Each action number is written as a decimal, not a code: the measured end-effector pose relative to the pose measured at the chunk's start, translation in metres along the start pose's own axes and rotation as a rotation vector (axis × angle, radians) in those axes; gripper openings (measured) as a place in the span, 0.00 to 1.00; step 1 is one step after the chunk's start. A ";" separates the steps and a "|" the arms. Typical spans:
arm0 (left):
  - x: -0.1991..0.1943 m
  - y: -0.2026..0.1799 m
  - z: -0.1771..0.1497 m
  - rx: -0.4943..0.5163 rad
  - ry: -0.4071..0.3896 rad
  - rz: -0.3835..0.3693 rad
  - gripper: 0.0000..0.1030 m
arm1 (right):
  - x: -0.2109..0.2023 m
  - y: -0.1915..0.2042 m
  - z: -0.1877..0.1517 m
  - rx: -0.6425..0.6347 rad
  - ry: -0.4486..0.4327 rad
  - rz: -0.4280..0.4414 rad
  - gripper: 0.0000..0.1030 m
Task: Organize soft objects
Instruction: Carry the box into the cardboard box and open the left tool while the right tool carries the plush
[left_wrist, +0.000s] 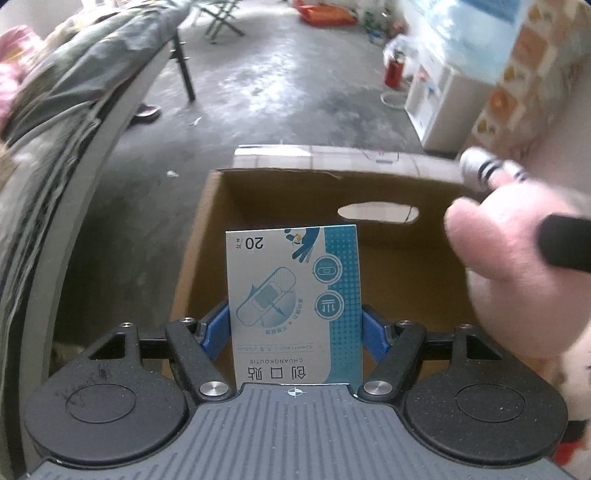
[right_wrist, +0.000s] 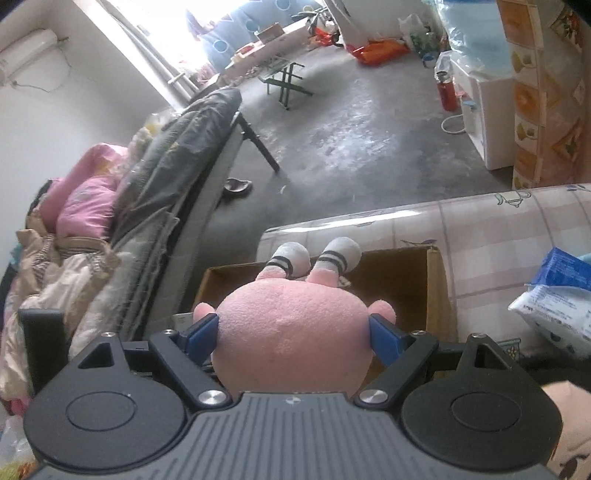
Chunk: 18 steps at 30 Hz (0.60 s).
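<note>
In the centre of the left wrist view, my left gripper (left_wrist: 295, 325) has its jaws clenched on a flat bandage box (left_wrist: 293, 306), upside down, above the open cardboard box (left_wrist: 388, 266). At the right edge there, the pink plush toy (left_wrist: 509, 280) shows blurred. In the lower centre of the right wrist view, my right gripper (right_wrist: 293, 332) grasps this plush toy (right_wrist: 291, 332) with the blue pads pressing its round body, its striped feet pointing to the upper part of the frame, over the cardboard box (right_wrist: 436, 288). The box stands just beside a tabletop (right_wrist: 480, 221) with checked cover.
</note>
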<state>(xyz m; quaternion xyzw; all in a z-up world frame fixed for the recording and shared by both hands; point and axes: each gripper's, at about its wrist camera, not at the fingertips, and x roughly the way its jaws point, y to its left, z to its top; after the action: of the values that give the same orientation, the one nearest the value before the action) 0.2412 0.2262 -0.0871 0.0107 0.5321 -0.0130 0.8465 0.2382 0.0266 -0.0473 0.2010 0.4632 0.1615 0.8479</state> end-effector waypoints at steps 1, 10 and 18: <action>0.006 0.000 0.001 0.021 0.003 0.001 0.70 | 0.001 0.001 -0.001 -0.004 -0.003 -0.003 0.86; 0.057 -0.011 0.003 0.161 0.037 0.058 0.72 | -0.001 -0.006 -0.004 -0.028 -0.026 -0.026 0.86; 0.072 -0.021 0.002 0.197 0.007 0.134 0.80 | 0.003 -0.010 -0.006 -0.017 -0.021 -0.032 0.86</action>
<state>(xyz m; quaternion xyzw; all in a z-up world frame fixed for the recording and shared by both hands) 0.2737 0.2044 -0.1507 0.1294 0.5292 -0.0087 0.8386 0.2349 0.0202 -0.0573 0.1881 0.4559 0.1497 0.8570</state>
